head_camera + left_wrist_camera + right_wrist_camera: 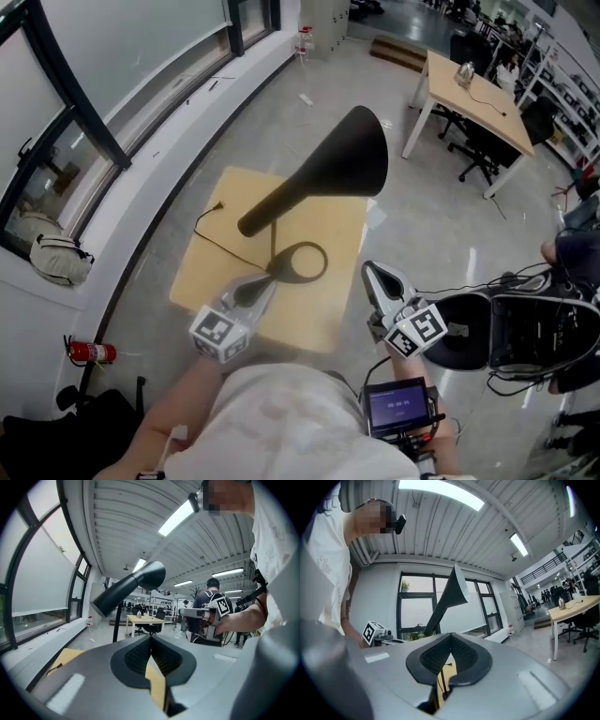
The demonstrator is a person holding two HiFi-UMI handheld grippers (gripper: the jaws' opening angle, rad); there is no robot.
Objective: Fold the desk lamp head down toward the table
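Observation:
A black desk lamp stands on a small wooden table (216,272). Its ring base (298,262) rests on the tabletop, and its cone head (333,167) is raised and angled toward the upper right. My left gripper (253,289) hovers over the table's near edge, just left of the base, shut with nothing in it. My right gripper (377,281) hangs off the table's right side, also shut and empty. The left gripper view shows the lamp head (129,588) above the closed jaws (151,640). In the right gripper view the lamp head (453,588) rises behind the closed jaws (451,638).
The lamp's thin black cable (217,240) trails across the table to the left. A white-legged desk (473,94) with chairs stands at the back right. Black gear and cables (525,328) crowd the floor on the right. A window wall runs along the left, with a fire extinguisher (91,352) below it.

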